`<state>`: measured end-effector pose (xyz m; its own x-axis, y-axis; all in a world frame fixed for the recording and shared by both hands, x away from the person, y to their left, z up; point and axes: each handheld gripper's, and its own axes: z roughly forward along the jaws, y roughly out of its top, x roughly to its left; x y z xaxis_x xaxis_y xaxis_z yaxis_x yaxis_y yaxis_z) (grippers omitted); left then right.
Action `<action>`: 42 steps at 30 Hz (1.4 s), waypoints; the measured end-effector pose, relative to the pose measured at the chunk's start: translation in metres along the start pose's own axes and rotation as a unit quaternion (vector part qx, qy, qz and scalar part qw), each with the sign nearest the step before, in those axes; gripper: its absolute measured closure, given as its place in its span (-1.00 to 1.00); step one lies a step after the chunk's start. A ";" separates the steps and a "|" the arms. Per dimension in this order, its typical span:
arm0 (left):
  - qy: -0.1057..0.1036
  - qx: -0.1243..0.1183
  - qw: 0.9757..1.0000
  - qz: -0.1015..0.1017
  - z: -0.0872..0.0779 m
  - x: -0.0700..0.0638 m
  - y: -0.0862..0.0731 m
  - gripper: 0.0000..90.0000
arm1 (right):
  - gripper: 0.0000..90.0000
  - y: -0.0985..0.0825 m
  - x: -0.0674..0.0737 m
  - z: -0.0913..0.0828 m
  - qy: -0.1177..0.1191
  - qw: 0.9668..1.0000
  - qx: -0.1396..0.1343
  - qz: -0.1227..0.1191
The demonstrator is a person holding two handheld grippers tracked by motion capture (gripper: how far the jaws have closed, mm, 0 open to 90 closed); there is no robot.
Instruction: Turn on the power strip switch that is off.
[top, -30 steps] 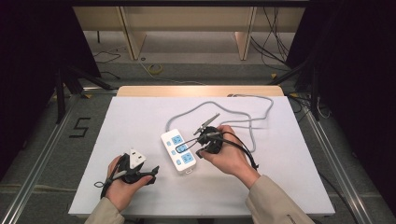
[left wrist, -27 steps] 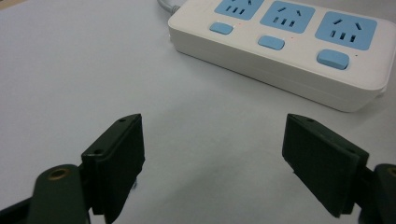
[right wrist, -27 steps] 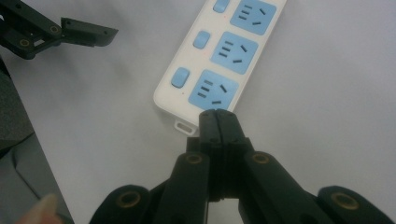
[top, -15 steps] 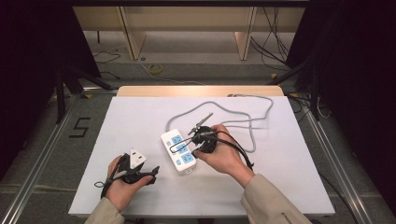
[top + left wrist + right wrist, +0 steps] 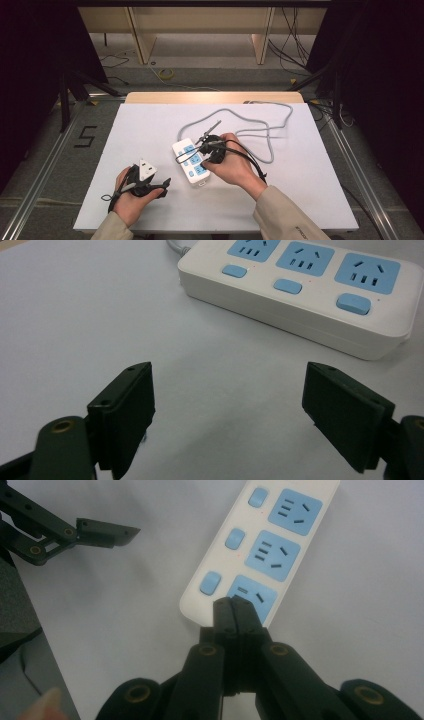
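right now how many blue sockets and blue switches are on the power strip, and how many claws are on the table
blue sockets on the power strip: 3
blue switches: 3
claws: 2, the left claw open, the right claw shut over the nearest socket
total: 8
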<state>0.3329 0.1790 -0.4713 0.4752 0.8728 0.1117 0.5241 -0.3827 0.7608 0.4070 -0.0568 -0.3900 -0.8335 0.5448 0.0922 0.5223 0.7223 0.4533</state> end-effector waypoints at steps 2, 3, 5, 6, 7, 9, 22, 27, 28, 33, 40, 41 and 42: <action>0.000 0.000 1.000 0.000 0.000 0.000 0.000 -0.54 | 1.00 0.002 0.001 0.001 0.000 1.000 0.000 -0.003; 0.000 0.000 1.000 0.000 0.000 0.000 0.000 -0.54 | 1.00 0.003 0.001 0.002 0.001 1.000 0.000 -0.003; 0.000 0.000 1.000 0.000 0.000 0.000 0.000 -0.54 | 1.00 0.004 0.002 0.002 0.001 1.000 0.001 -0.003; 0.000 0.000 1.000 0.000 0.000 0.000 0.000 -0.54 | 1.00 0.005 0.002 0.003 0.001 1.000 0.001 -0.002; 0.000 0.001 1.000 0.000 0.000 0.000 0.000 -0.54 | 1.00 0.005 0.002 0.003 0.000 1.000 0.002 -0.003; 0.000 0.001 1.000 0.000 0.000 0.000 0.000 -0.54 | 1.00 0.006 0.003 0.004 0.001 1.000 0.000 -0.002; 0.000 0.001 1.000 0.001 0.000 0.000 0.000 -0.54 | 1.00 0.012 0.005 0.009 0.004 1.000 0.006 -0.003; 0.000 0.003 1.000 0.003 0.000 0.000 0.000 -0.54 | 1.00 0.016 0.007 0.013 0.004 1.000 0.008 -0.005; -0.001 0.003 1.000 0.003 0.000 0.000 0.000 -0.54 | 1.00 0.016 0.007 0.013 0.004 1.000 0.008 -0.006; -0.001 0.004 1.000 0.004 0.000 0.000 0.000 -0.54 | 1.00 0.018 0.008 0.015 0.006 1.000 0.009 -0.005; -0.001 0.005 1.000 0.005 0.000 0.000 0.000 -0.54 | 1.00 0.021 0.008 0.018 0.006 1.000 0.013 -0.002; -0.001 0.005 1.000 0.005 0.000 0.000 0.000 -0.54 | 1.00 0.021 0.008 0.019 0.006 1.000 0.013 -0.002; -0.002 0.005 1.000 0.005 0.000 0.000 0.000 -0.54 | 1.00 0.022 0.008 0.019 0.006 1.000 0.014 -0.001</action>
<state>0.3329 0.1788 -0.4713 0.4831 0.8676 0.1181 0.5259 -0.3953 0.7531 0.4151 -0.0285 -0.3962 -0.8366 0.5382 0.1023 0.5251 0.7347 0.4294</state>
